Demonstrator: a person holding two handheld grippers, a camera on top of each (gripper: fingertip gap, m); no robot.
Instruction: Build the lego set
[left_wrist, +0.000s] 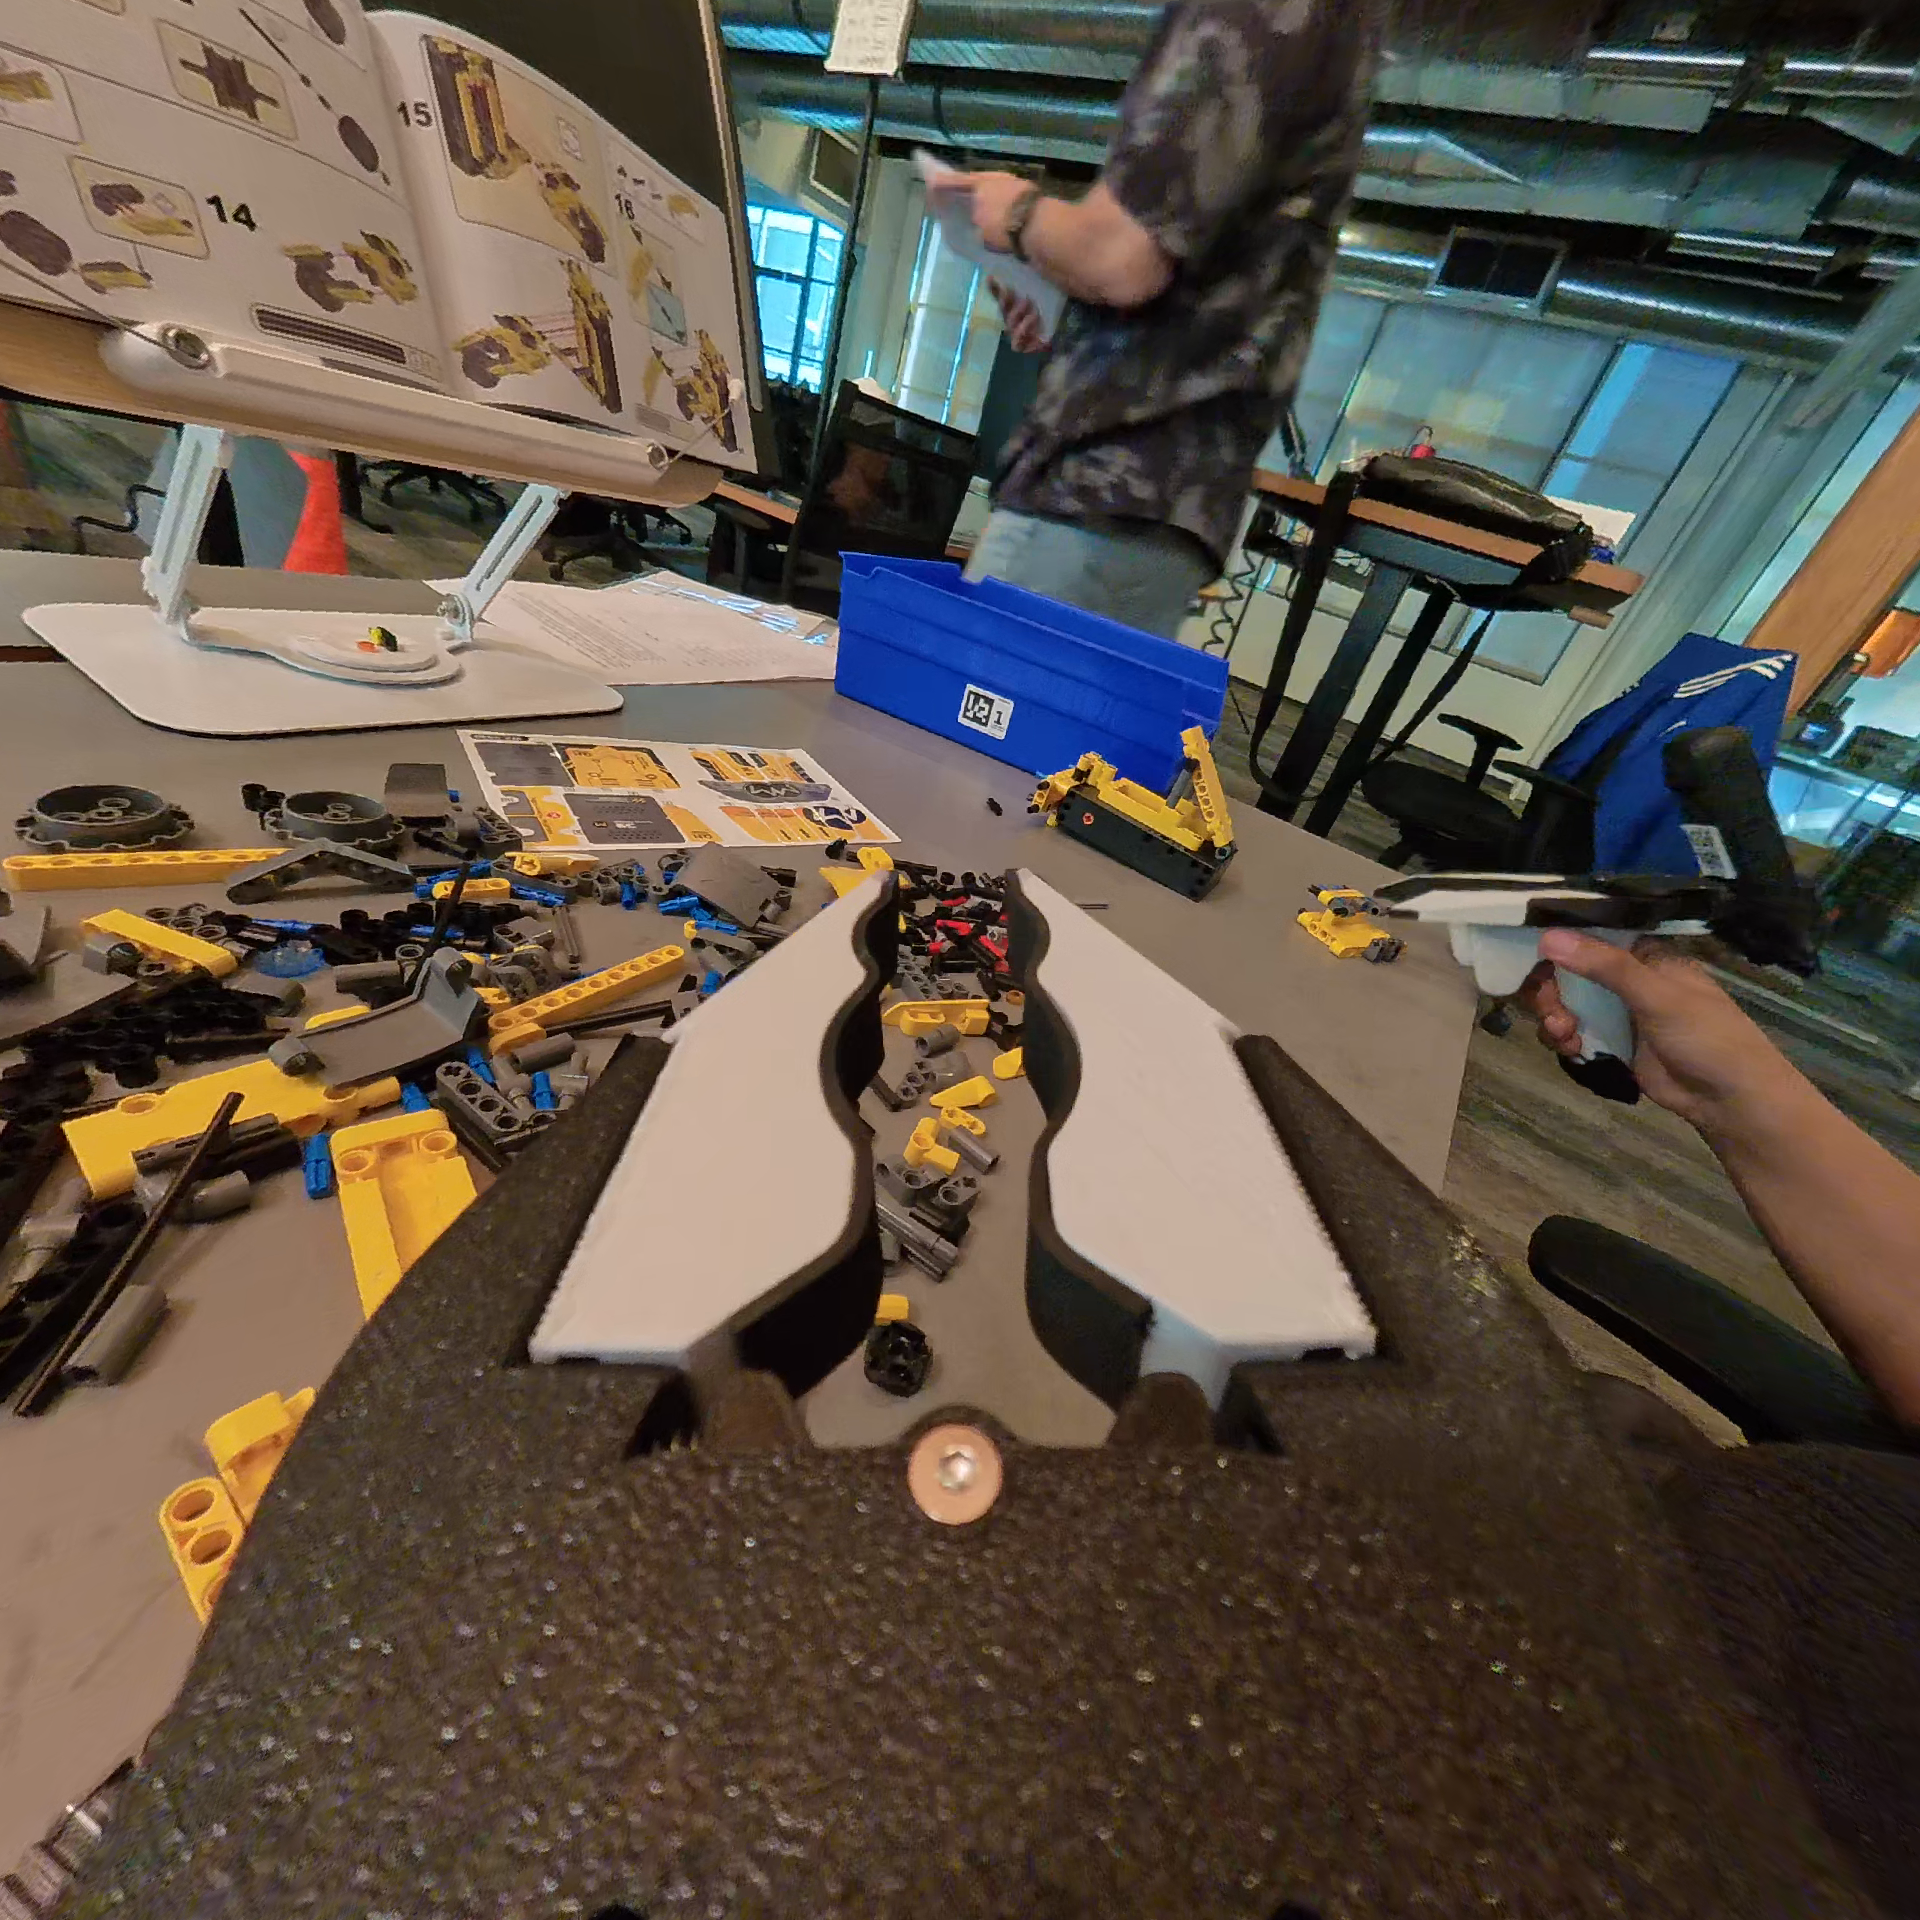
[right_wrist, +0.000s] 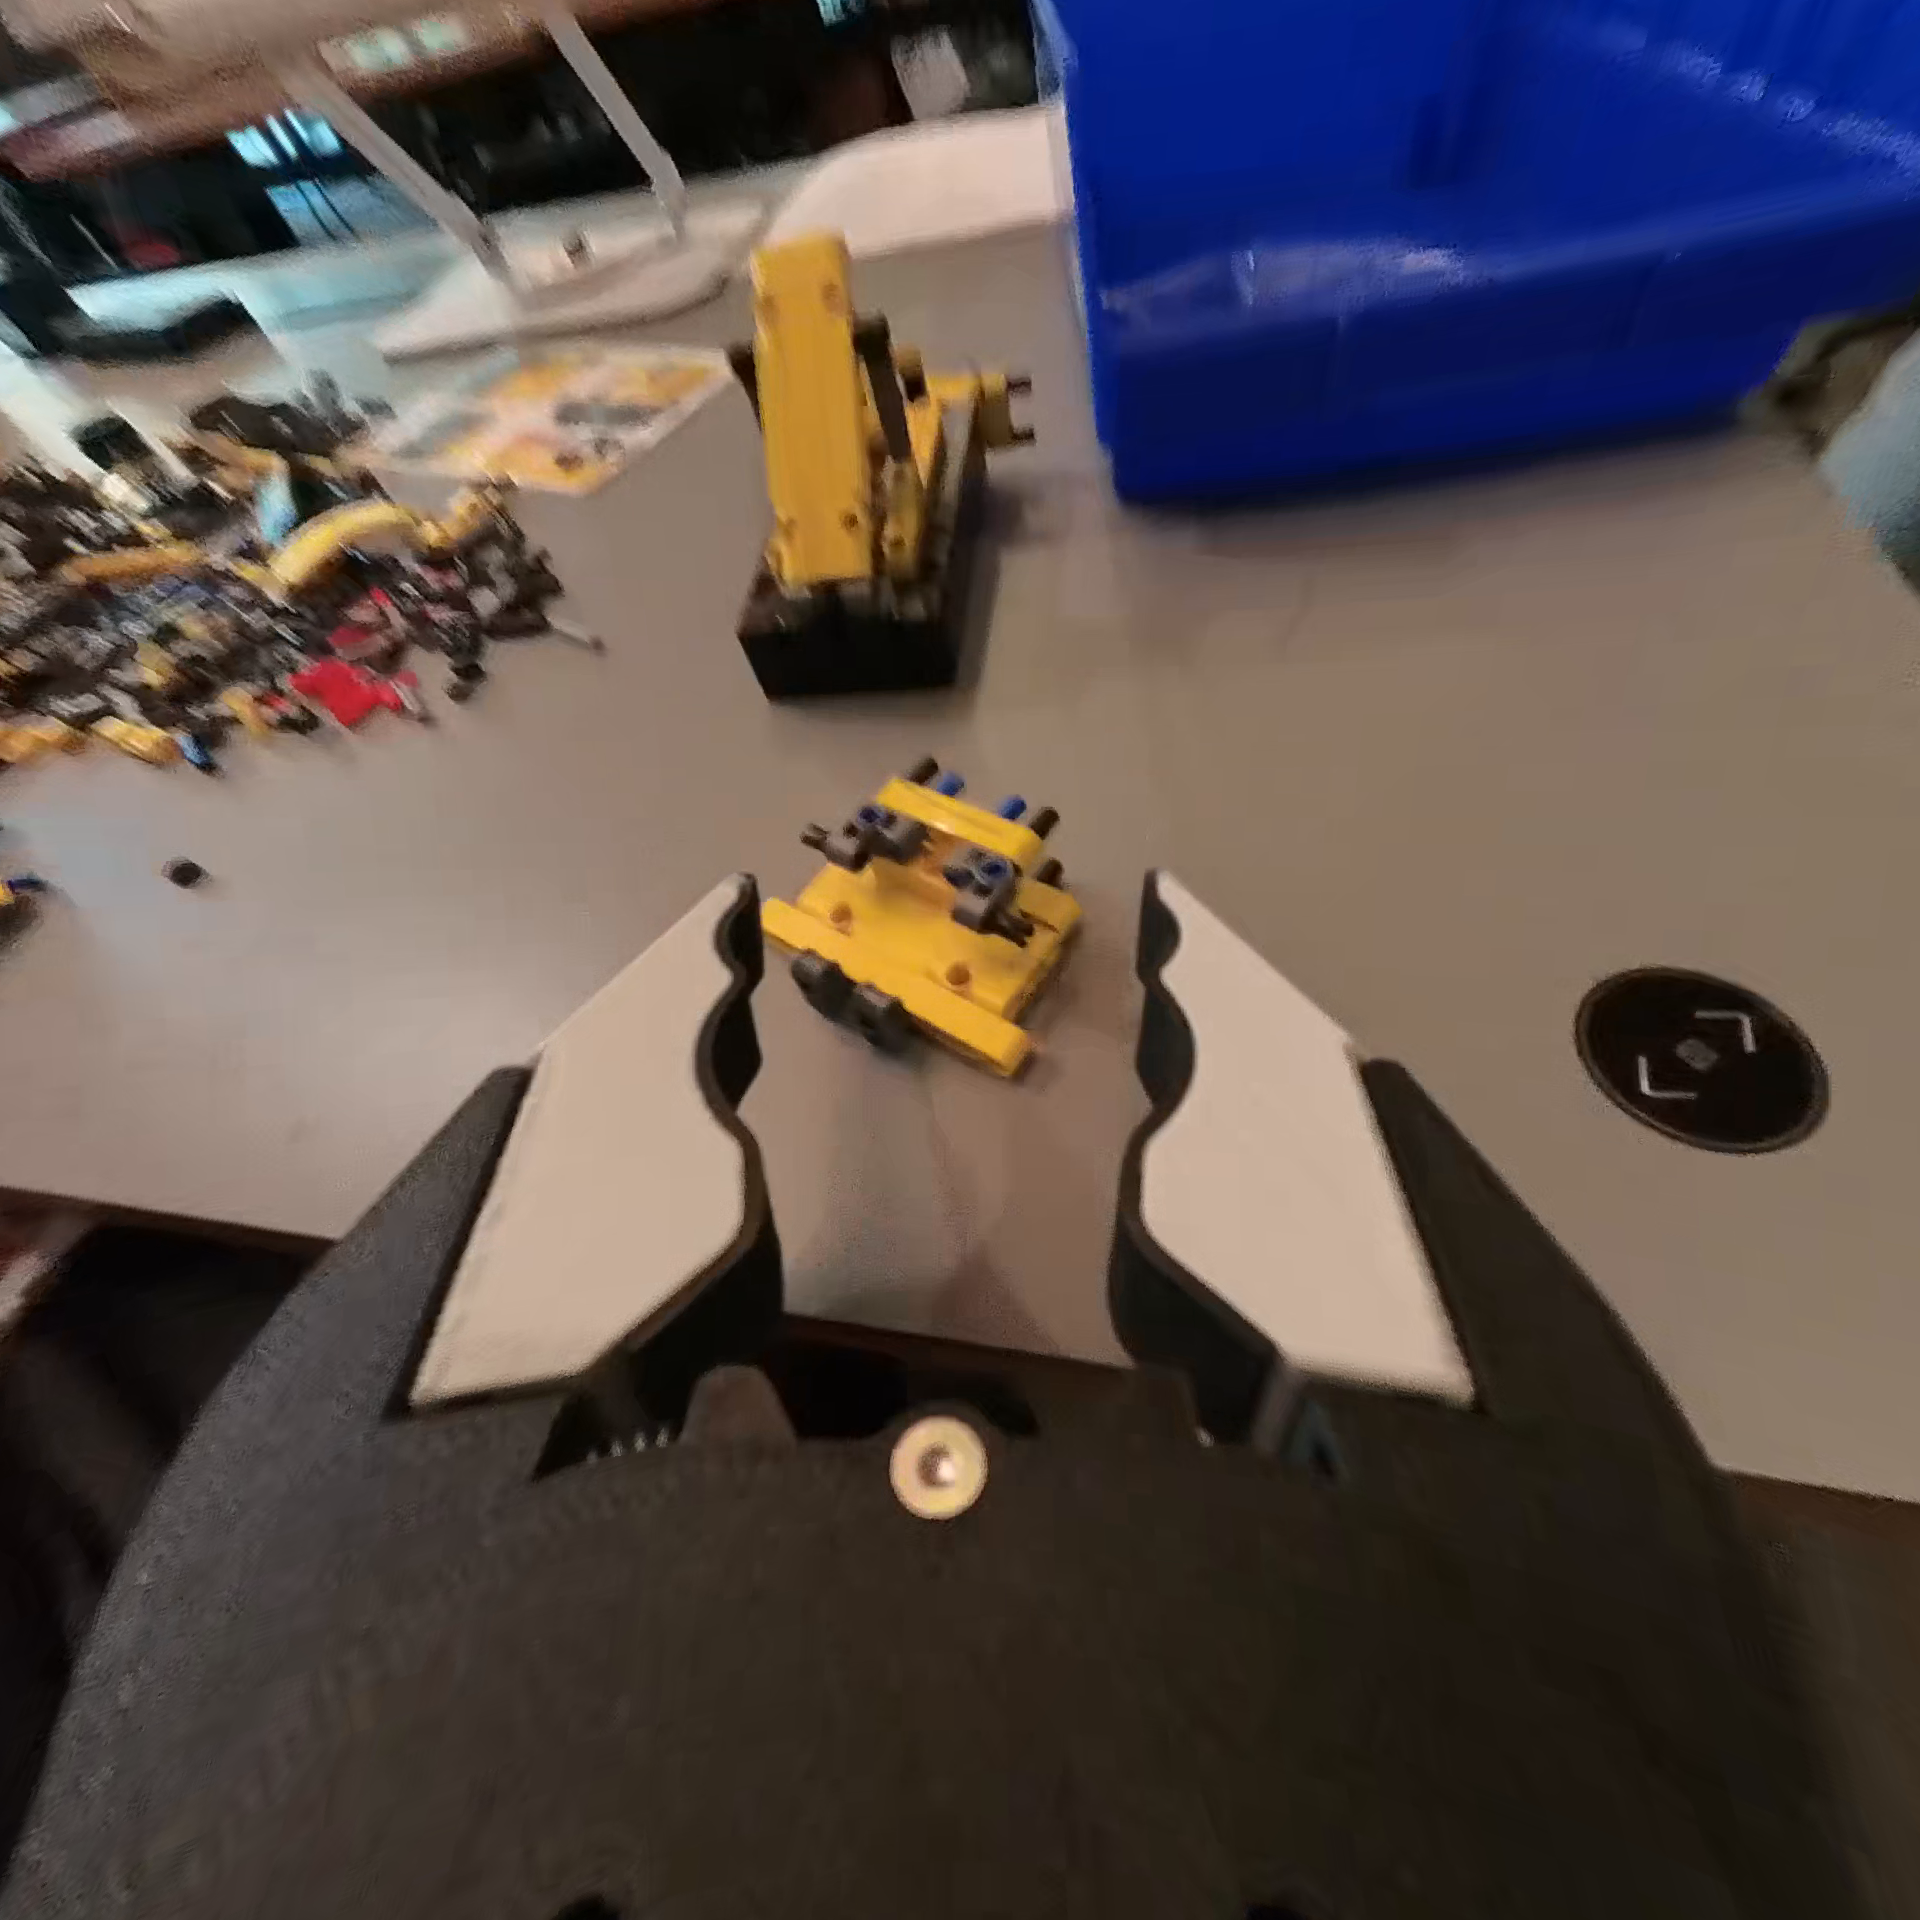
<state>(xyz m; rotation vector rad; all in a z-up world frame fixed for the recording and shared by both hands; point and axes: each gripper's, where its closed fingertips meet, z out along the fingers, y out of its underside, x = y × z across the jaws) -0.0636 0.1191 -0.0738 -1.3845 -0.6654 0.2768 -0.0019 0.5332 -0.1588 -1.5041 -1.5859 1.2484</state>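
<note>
My left gripper (left_wrist: 951, 888) is open and empty, held above a heap of loose yellow, black, grey and blue building pieces (left_wrist: 416, 997) on the grey table (left_wrist: 1330, 997). My right gripper (right_wrist: 940, 899) is open and empty, its jaws either side of a small yellow sub-assembly (right_wrist: 925, 935) with grey and blue pins, which lies on the table just ahead of the tips. The same sub-assembly (left_wrist: 1345, 920) shows in the left wrist view, with the right gripper (left_wrist: 1392, 899) close behind it in a hand. A larger yellow-and-black assembly (right_wrist: 862, 520) (left_wrist: 1143, 810) stands farther back.
A blue bin (left_wrist: 1029, 665) (right_wrist: 1475, 249) sits at the table's far edge. An open instruction booklet (left_wrist: 364, 187) rests on a white stand (left_wrist: 312, 665). A sticker sheet (left_wrist: 665, 790) lies flat. A black round inset (right_wrist: 1699, 1060) is in the table. A person (left_wrist: 1174, 312) stands behind. There is about 45 cm between the tips of the two grippers. The black round inset (right_wrist: 1699, 1060) lies around 9 cm away from my right fingertips.
</note>
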